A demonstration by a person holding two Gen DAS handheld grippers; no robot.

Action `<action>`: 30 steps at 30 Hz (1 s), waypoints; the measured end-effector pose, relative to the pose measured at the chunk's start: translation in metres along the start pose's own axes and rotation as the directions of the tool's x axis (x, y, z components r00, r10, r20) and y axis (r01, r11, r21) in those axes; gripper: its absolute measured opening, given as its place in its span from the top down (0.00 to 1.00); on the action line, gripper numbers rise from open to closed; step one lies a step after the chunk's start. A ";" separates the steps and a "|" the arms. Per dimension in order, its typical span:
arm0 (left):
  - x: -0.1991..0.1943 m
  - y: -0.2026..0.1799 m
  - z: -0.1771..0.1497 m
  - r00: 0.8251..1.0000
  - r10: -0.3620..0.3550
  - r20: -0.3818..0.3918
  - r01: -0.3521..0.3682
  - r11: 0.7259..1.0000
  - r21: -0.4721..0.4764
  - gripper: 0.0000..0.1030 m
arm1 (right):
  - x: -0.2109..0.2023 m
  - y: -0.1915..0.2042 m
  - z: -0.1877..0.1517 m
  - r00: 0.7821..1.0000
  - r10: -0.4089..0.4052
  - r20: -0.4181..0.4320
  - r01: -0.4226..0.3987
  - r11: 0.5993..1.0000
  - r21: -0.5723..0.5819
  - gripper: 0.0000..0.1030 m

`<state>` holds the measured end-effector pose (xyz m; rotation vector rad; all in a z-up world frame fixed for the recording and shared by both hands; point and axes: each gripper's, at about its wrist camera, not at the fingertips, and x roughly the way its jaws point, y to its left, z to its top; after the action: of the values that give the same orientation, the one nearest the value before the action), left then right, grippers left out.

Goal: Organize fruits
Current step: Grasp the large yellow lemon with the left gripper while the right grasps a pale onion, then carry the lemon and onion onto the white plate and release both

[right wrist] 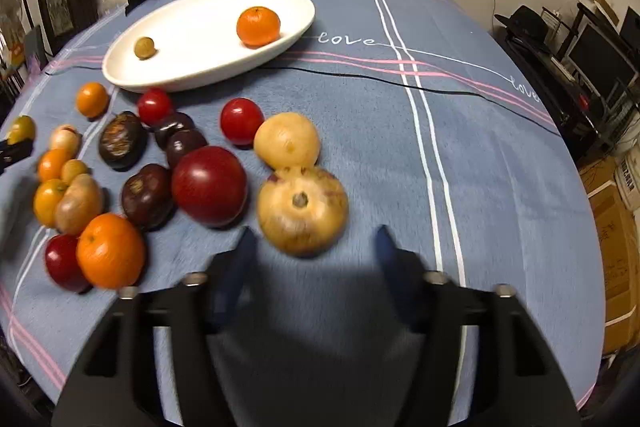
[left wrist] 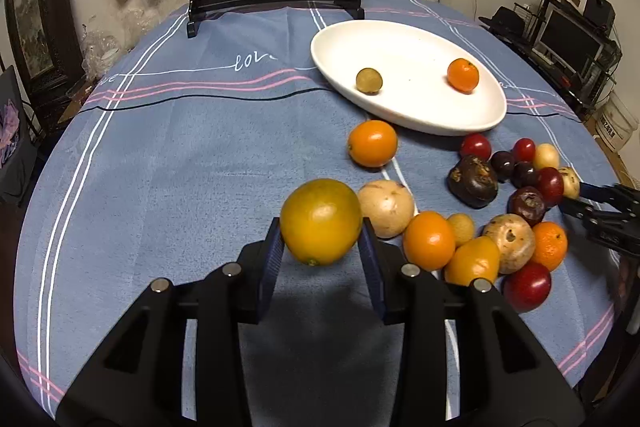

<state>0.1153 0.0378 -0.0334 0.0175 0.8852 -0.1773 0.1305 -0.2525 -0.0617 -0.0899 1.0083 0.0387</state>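
Above the blue worktop (left wrist: 160, 167): left tool (left wrist: 322, 251) pinches yellow-green citrus (left wrist: 321, 221) by its flanks | right tool (right wrist: 312, 247) gapes empty beside tan fruit (right wrist: 302, 209) | risk: round citrus slipping before white dish (left wrist: 472, 119).

Right tool (right wrist: 312, 247) fingers & near pale fruit (right wrist: 302, 211) motion-blurred.

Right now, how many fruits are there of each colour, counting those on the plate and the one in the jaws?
Orange fruits: 5
Yellow-green fruit: 1
Red fruits: 4
Dark purple-brown fruits: 4
Large pale tan fruits: 4
Small tan-green fruits: 2
Total: 20
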 end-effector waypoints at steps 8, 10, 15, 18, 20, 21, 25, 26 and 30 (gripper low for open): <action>-0.001 0.003 -0.002 1.000 -0.004 -0.004 0.004 1.000 -0.007 0.63 | -0.002 -0.002 0.000 0.999 0.031 0.012 -0.032 0.999 0.026 0.59; -0.001 0.003 -0.002 1.000 -0.005 -0.003 0.005 1.000 -0.007 0.63 | -0.009 -0.004 -0.001 0.999 0.037 0.027 -0.038 0.999 0.034 0.59; -0.005 0.001 0.003 1.000 -0.012 0.004 0.012 1.000 0.003 0.63 | -0.039 -0.008 0.003 0.994 0.058 0.098 -0.062 0.997 0.043 0.59; -0.010 -0.004 0.014 1.000 -0.017 0.020 0.016 1.000 0.023 0.63 | -0.055 -0.005 0.012 0.986 0.094 0.141 -0.099 0.995 0.031 0.59; -0.012 -0.009 0.025 0.999 -0.024 0.033 0.023 0.999 0.037 0.63 | -0.062 -0.001 0.021 0.979 0.119 0.168 -0.124 0.992 0.019 0.59; -0.014 -0.012 0.031 0.999 -0.031 0.041 0.029 0.999 0.045 0.63 | -0.066 0.002 0.028 0.973 0.135 0.186 -0.140 0.990 0.013 0.59; -0.011 -0.026 0.056 0.997 -0.042 0.066 0.038 0.997 0.065 0.63 | -0.067 0.014 0.054 0.962 0.154 0.226 -0.157 0.988 -0.006 0.59; -0.007 -0.030 0.063 0.996 -0.052 0.068 0.048 0.997 0.066 0.63 | -0.065 0.018 0.060 0.960 0.160 0.230 -0.163 0.987 -0.007 0.59; 0.022 -0.043 0.087 0.996 -0.087 0.021 0.086 0.995 0.052 0.63 | -0.046 0.035 0.090 0.957 0.193 0.217 -0.192 0.981 -0.027 0.58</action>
<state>0.1889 -0.0159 0.0077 0.0251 0.8590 -0.2804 0.1790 -0.2091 0.0231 0.0082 0.7940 0.2249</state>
